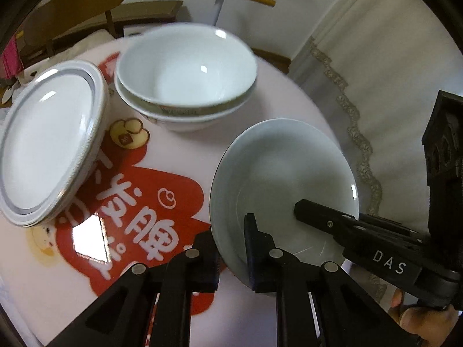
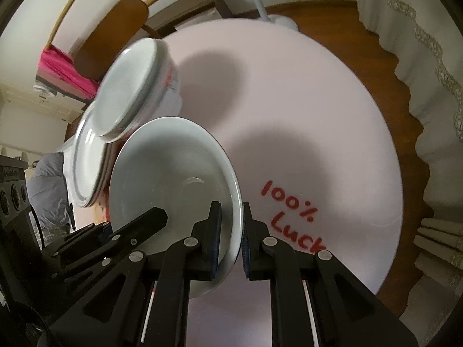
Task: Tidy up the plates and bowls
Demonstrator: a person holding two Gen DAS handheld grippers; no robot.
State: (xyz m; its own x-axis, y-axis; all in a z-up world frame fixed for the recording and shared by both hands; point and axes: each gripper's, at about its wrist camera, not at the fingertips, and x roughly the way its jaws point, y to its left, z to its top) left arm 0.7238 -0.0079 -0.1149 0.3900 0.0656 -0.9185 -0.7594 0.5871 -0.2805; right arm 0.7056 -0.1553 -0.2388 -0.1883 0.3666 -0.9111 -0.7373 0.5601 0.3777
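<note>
both grippers, left [image 1: 231,248] and right [image 2: 231,240], steeply downward, fingers clamped

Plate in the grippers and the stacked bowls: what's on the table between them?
Nothing stands there. In the left wrist view, only bare pink tablecloth lies between the held plate and the stacked bowls, and the red print stays off to the left.

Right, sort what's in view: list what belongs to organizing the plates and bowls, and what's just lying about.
Part of the job:
- plain white plate, clamped at its rim by both grippers: left gripper, right gripper
- stacked bowls
- stack of grey-rimmed plates

Just lying about:
- printed table cover
- wooden chair
- lace curtain
- pink cloth
</note>
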